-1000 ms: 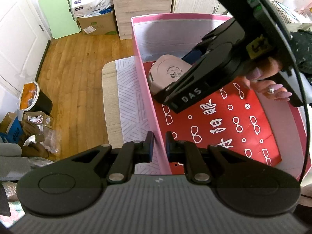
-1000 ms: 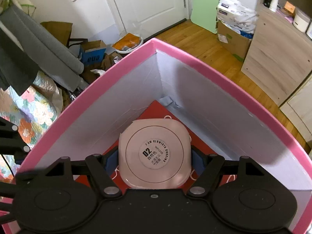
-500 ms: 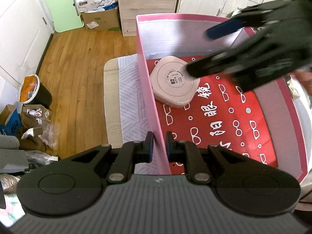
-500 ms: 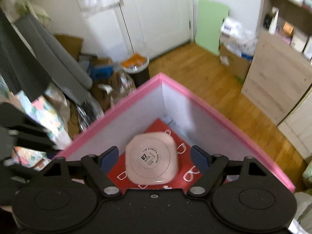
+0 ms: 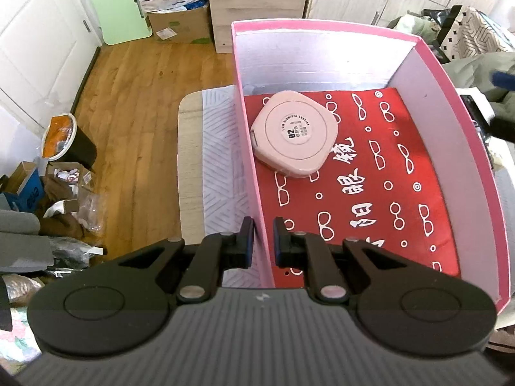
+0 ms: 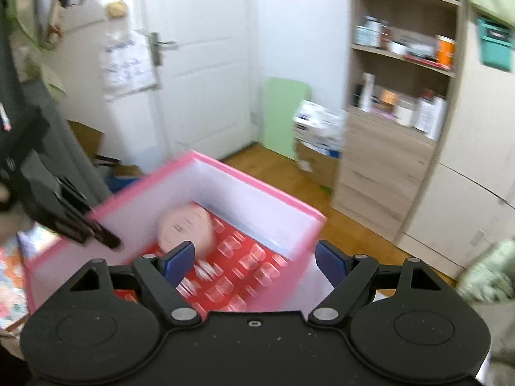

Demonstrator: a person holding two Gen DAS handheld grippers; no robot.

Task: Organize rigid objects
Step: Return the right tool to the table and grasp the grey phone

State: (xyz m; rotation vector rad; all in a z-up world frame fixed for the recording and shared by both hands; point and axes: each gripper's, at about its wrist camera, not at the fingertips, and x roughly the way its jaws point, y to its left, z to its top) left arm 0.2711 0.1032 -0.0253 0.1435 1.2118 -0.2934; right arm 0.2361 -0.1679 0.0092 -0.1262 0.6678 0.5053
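A pink box (image 5: 466, 148) with a red printed liner stands open in the left wrist view. A rounded pink case (image 5: 294, 138) lies flat in its far left corner. My left gripper (image 5: 263, 234) is shut on the box's near left wall, one finger inside and one outside. In the blurred right wrist view my right gripper (image 6: 257, 257) hangs open and holds nothing, above and back from the box (image 6: 257, 189) and the case (image 6: 186, 228). The left gripper (image 6: 74, 222) shows there on the box's rim.
The box rests on a patterned grey mat (image 5: 219, 167) at a table edge. Wooden floor (image 5: 135, 103), a black bin (image 5: 74, 141) and cardboard clutter lie left. A wooden cabinet (image 5: 254, 0) stands behind, shelves (image 6: 402, 80) to the right.
My right gripper let go of the pink case, opened wider and drew back up and out of the box. The case stays in the corner. The left gripper kept its hold.
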